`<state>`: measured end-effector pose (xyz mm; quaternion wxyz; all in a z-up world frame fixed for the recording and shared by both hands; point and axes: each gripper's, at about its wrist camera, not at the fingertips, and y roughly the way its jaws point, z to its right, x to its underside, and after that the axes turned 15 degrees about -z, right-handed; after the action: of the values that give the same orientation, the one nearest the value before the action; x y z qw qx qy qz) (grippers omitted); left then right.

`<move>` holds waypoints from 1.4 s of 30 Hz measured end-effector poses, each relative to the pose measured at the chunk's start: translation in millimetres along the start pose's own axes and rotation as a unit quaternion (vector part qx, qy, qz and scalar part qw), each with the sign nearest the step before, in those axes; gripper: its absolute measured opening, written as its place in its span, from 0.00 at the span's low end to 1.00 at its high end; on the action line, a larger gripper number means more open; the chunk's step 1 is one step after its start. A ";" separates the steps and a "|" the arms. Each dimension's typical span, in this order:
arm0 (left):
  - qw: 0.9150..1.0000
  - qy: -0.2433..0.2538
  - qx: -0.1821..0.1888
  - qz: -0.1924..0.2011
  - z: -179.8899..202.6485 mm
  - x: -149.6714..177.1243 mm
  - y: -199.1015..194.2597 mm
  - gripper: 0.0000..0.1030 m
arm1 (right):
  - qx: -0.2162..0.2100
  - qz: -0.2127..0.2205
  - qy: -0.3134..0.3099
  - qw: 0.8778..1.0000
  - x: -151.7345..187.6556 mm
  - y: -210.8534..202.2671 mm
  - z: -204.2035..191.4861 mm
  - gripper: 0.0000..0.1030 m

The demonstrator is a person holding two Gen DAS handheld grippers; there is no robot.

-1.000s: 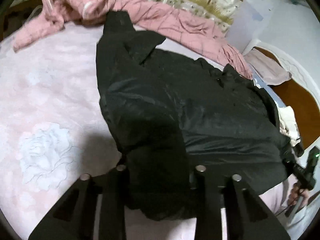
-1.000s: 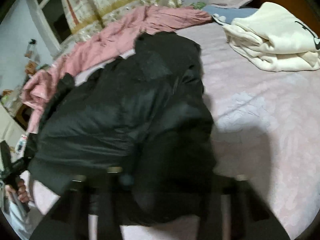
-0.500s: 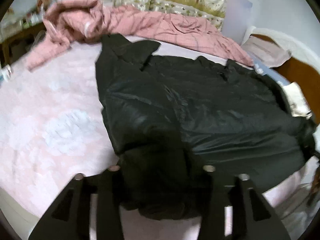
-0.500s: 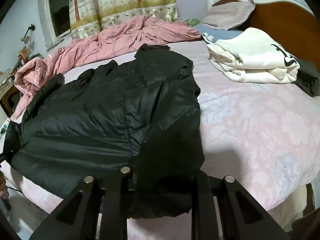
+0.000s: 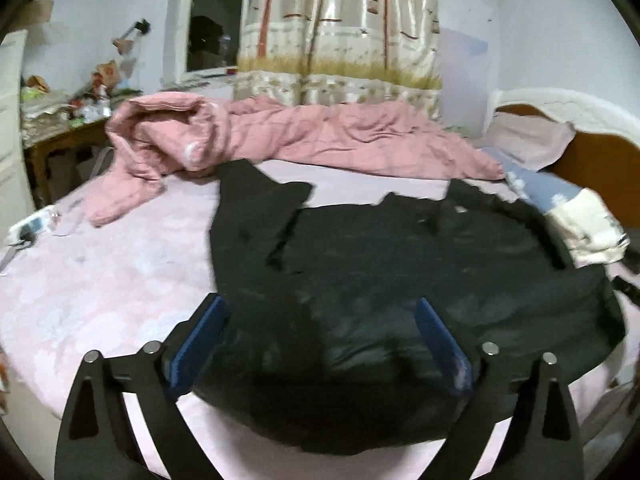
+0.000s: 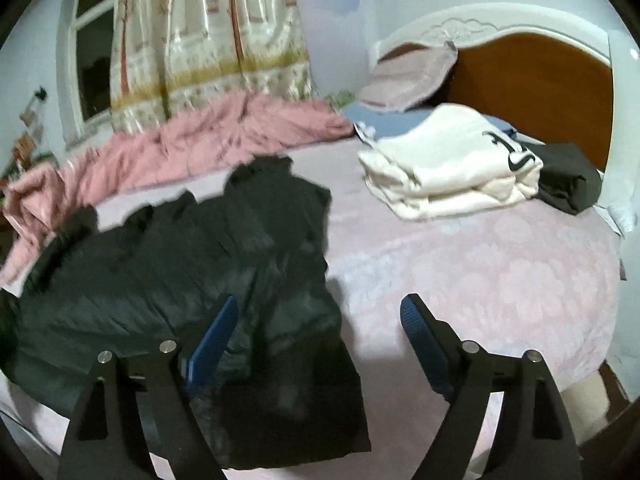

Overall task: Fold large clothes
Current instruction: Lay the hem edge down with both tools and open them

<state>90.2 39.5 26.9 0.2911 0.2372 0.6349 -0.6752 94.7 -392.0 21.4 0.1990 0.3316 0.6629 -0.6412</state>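
A large black padded jacket (image 5: 400,280) lies spread flat on the pink bed sheet (image 5: 100,288); it also shows in the right wrist view (image 6: 180,280). My left gripper (image 5: 318,308) is open, its blue pads (image 5: 200,340) apart over the jacket's near hem, holding nothing. My right gripper (image 6: 318,308) is open over the jacket's right near corner, its blue pads (image 6: 424,340) clear of the cloth.
A crumpled pink quilt (image 5: 300,136) lies along the far side of the bed. A folded white garment (image 6: 452,168) and a folded black one (image 6: 568,176) sit near the wooden headboard (image 6: 532,88). A cluttered side table (image 5: 60,120) stands at far left.
Both grippers were shut on the jacket's near hem. They have opened, let it go and drawn back and tilted up, so more of the room shows.
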 end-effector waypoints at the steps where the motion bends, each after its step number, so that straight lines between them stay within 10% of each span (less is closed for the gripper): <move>1: 1.000 0.001 0.009 -0.007 3.5 -7.8 4.3 0.93 | -0.004 0.004 -0.005 1.000 -3.5 -2.9 -1.9 0.83; 8: 1.000 0.021 -0.003 -0.018 44.0 -55.4 46.1 0.93 | -0.008 -0.030 -0.079 0.996 -65.5 3.2 -47.5 0.83; 14: 0.998 0.034 0.002 -0.056 56.7 -33.0 89.8 0.92 | 0.011 -0.093 -0.141 0.986 -114.8 74.6 -96.3 0.83; 19: 0.995 0.068 -0.013 -0.070 61.6 -17.4 109.9 0.90 | 0.039 -0.101 -0.147 0.983 -122.4 132.5 -103.3 0.56; 22: 0.994 0.077 -0.026 -0.068 67.6 -15.5 114.4 0.90 | 0.057 -0.117 -0.142 0.981 -122.7 150.6 -99.7 0.07; 29: 0.996 0.060 -0.010 -0.066 59.8 -14.1 110.3 0.90 | -0.004 -0.062 -0.140 0.988 -90.8 76.4 -68.1 0.05; 35: 0.997 0.045 0.005 -0.069 56.4 -15.9 107.0 0.90 | 0.049 -0.101 -0.143 0.983 -59.7 56.1 -28.5 0.05; 38: 0.997 0.042 0.005 -0.069 56.5 -15.9 107.8 0.90 | 0.032 -0.080 -0.112 0.990 -71.6 47.8 -21.6 0.06; 40: 0.997 0.042 0.003 -0.068 56.9 -14.8 108.9 0.91 | -0.014 -0.064 -0.094 0.993 -89.9 43.4 -28.6 0.27; 42: 0.997 0.044 0.003 -0.068 56.3 -14.9 109.4 0.91 | -0.047 -0.055 -0.092 0.993 -112.6 47.2 -47.7 0.86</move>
<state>179.7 -17.8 -36.9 0.2156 0.2238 0.6598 -0.6842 214.1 -367.9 69.8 0.2394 0.2245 0.6881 -0.6471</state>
